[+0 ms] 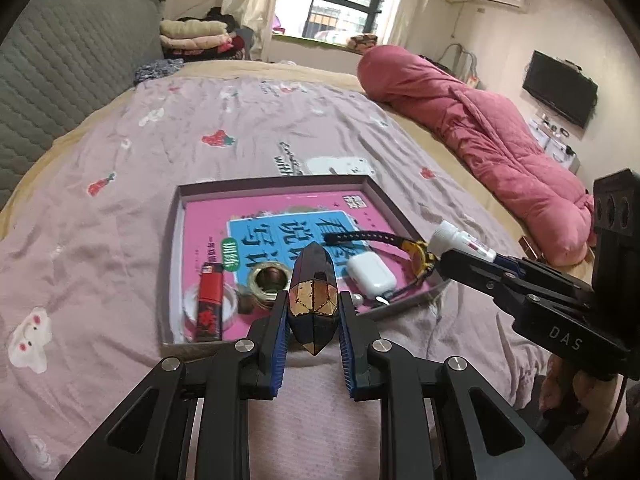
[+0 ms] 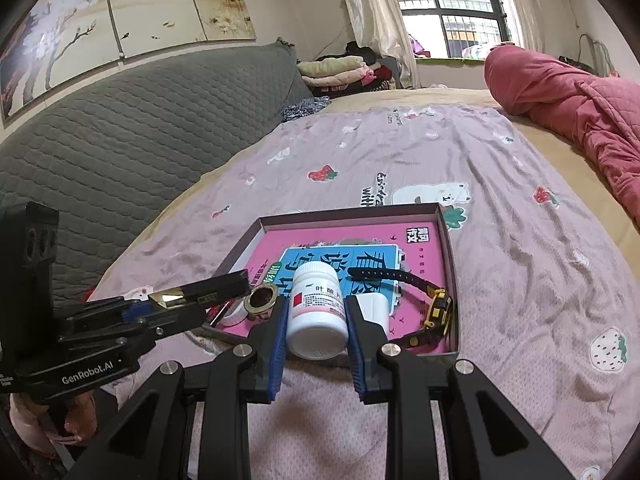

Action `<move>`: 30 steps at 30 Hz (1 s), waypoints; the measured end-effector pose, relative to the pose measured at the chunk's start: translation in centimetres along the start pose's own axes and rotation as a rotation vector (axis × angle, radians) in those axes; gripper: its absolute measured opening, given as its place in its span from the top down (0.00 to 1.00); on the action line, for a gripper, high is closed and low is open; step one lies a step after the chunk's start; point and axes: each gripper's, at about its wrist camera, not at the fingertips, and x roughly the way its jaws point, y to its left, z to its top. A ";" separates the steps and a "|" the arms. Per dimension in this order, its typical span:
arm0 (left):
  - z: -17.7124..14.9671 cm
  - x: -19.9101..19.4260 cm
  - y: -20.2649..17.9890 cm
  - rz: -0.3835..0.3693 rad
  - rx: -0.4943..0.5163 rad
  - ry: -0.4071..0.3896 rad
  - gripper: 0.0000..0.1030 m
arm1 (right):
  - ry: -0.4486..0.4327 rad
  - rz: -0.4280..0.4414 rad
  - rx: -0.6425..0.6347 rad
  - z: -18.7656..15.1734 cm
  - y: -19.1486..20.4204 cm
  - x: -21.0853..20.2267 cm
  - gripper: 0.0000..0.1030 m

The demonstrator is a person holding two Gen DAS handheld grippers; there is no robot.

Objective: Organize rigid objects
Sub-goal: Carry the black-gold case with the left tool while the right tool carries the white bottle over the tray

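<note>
My left gripper point(image 1: 313, 312) is shut on a dark faceted box with gold panels point(image 1: 313, 300) and holds it over the near edge of the shallow grey tray point(image 1: 280, 182). My right gripper point(image 2: 316, 320) is shut on a white pill bottle point(image 2: 317, 316), also over the tray's point(image 2: 352, 214) near edge. In the tray lie a pink book point(image 1: 280, 216), a red lighter point(image 1: 210, 300), a tape roll point(image 1: 267, 278), a white earbud case point(image 1: 371, 274) and a black-and-yellow watch point(image 1: 416, 252). The bottle shows at the right of the left wrist view point(image 1: 460, 240).
The tray sits on a lilac bedsheet point(image 1: 240, 128) with cartoon prints. A rolled pink quilt point(image 1: 480, 128) lies at the right. A grey padded headboard point(image 2: 140, 128) runs along the left. Folded clothes point(image 1: 196, 36) are stacked at the far end.
</note>
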 end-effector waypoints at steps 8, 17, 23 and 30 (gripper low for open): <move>0.3 -0.4 2.7 0.072 -0.046 -0.025 0.78 | -0.001 0.002 -0.012 0.4 0.7 1.0 0.74; 0.6 -0.1 3.6 0.100 -0.048 -0.054 0.78 | -0.015 0.007 -0.027 1.4 1.7 2.1 0.74; 0.5 1.0 4.4 0.095 -0.067 -0.052 0.78 | -0.006 0.006 -0.043 1.5 2.5 3.0 0.74; 0.8 2.1 4.8 0.103 -0.067 -0.051 0.78 | 0.013 0.000 -0.035 2.1 2.7 4.7 0.74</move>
